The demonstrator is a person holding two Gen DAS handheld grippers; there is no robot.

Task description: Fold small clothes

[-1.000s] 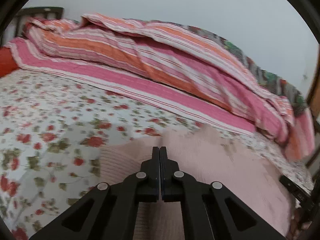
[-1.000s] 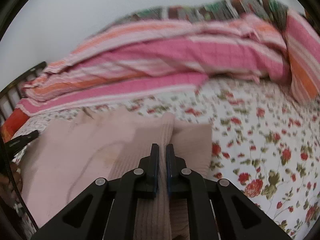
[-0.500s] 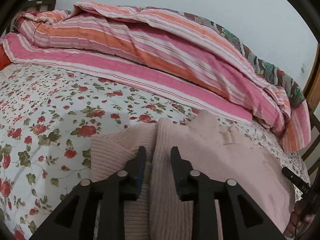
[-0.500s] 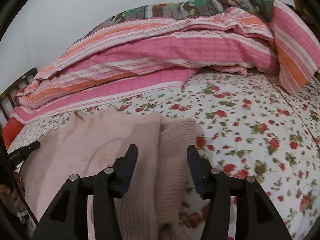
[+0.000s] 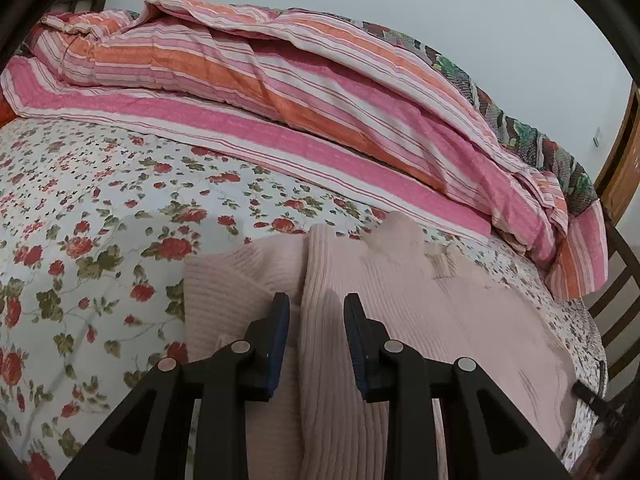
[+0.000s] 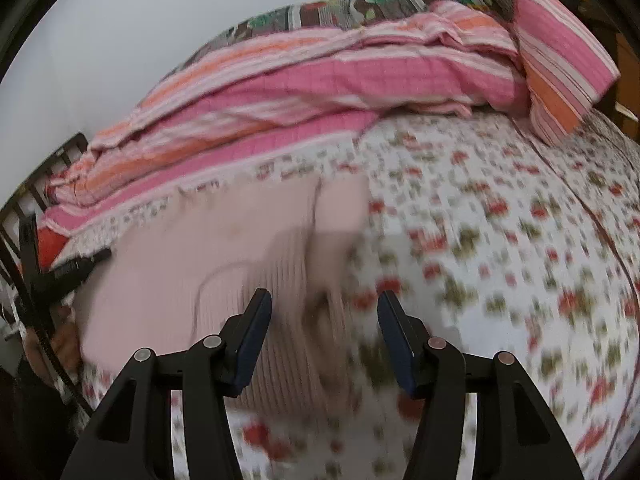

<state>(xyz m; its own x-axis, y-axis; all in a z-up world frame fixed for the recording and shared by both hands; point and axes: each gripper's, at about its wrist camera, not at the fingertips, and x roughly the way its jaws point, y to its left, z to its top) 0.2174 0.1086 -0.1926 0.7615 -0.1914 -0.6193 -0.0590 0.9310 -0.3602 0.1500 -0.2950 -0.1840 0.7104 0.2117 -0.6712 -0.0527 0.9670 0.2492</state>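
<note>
On the bed, spread over the floral sheet point(image 5: 100, 216), lies a pale pink ribbed sweater point(image 5: 420, 300), and everything else can be placed from it. The left hand-held gripper point(image 5: 316, 308) hangs directly over the sweater with its jaws apart and nothing between them; a raised ridge of folded knit runs up through the gap, and a sleeve or side panel of the sweater is turned over to the left of that ridge. The right hand-held gripper point(image 6: 324, 308) is also spread wide and empty, poised over the sweater's right-hand edge where the ribbed knit point(image 6: 280, 280) meets the flowered sheet point(image 6: 500, 260); this view is smeared by motion blur, so finer folds cannot be made out. Beyond the sweater, toward the wall, a pink, orange and white striped quilt point(image 5: 280, 92) is heaped in a long roll, and behind that a darker patterned blanket point(image 5: 520, 128) shows along the top. In the right wrist view the other gripper's black body point(image 6: 76, 266) shows at the sweater's left edge. A wooden bed frame point(image 5: 620, 152) stands past the quilt on the far right of the left wrist view.
</note>
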